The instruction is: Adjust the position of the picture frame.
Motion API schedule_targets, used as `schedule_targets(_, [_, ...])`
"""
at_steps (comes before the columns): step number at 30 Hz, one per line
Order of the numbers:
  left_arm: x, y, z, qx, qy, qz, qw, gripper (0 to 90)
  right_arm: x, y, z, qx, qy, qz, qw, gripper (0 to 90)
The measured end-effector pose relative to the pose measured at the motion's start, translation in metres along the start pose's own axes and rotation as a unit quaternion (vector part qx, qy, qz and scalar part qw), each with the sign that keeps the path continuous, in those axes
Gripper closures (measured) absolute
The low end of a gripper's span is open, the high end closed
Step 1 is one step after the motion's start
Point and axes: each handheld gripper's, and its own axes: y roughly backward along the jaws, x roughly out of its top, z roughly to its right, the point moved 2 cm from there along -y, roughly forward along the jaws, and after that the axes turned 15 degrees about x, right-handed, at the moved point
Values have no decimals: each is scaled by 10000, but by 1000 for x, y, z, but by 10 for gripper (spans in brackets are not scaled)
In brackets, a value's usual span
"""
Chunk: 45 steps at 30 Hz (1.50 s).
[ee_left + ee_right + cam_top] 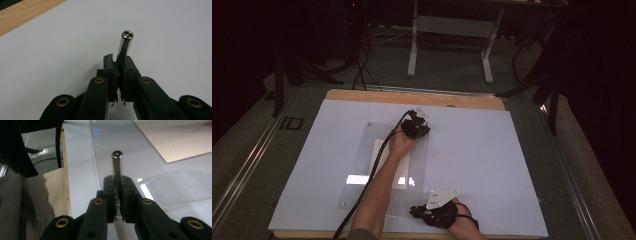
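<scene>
Two grippers work over the bench (522, 165): high view, left gripper (415, 126) far, by a clear sheet (362, 165); right gripper (435, 214) near. Left gripper view: clamped on a steel pin (125, 47). Right gripper view: clamped on another pin (116, 166).

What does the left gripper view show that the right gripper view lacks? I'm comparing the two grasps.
Left gripper view: the metal pin leans slightly, over a plain white table sheet with a wooden edge. Right gripper view: a pin standing straight, a clear plate, a tan sheet, brown cloth. Both: a hand-held gripper shut on a shiny pin.
</scene>
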Motion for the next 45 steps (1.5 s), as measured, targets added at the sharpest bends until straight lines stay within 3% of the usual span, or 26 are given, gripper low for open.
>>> schedule_targets(10, [10,11,-13,249,112,-13,9996,852,3,17,5,62,-342,382,9987,820])
schedule_targets(15, [6,23,-36,423,365,-57,9984,852,3,30,8,-61,-437,557,9975,811])
schedule_targets(21, [-8,41,-67,706,675,-111,9952,851,5,47,16,-273,-572,818,9946,802])
schedule_targets(26, [-24,58,-91,957,814,-265,9917,848,8,68,28,-541,-802,1152,9886,800])
schedule_targets(31, [-31,79,-107,1146,754,-373,9899,848,9,89,46,-784,-1031,1444,9810,800])
schedule_targets(33, [-32,87,-113,1132,681,-380,9905,850,10,96,54,-946,-1038,1465,9792,801])
schedule_targets(37, [-32,103,-122,1102,527,-408,9917,853,9,110,72,-1271,-1149,1567,9727,800])
schedule_targets(39, [-33,108,-125,1037,481,-505,9922,854,9,117,83,-1294,-1300,1683,9685,796])
schedule_targets(40, [-34,109,-127,987,466,-577,9923,853,10,120,89,-1224,-1344,1662,9692,794])
schedule_targets(41, [-35,111,-128,944,463,-602,9926,854,10,124,96,-1180,-1424,1742,9672,791])
schedule_targets(43, [-38,113,-131,884,447,-663,9929,855,12,129,105,-1143,-1502,1715,9669,790])
schedule_targets(45, [-41,116,-133,826,492,-661,9932,855,15,133,114,-1205,-1510,1691,9665,787])
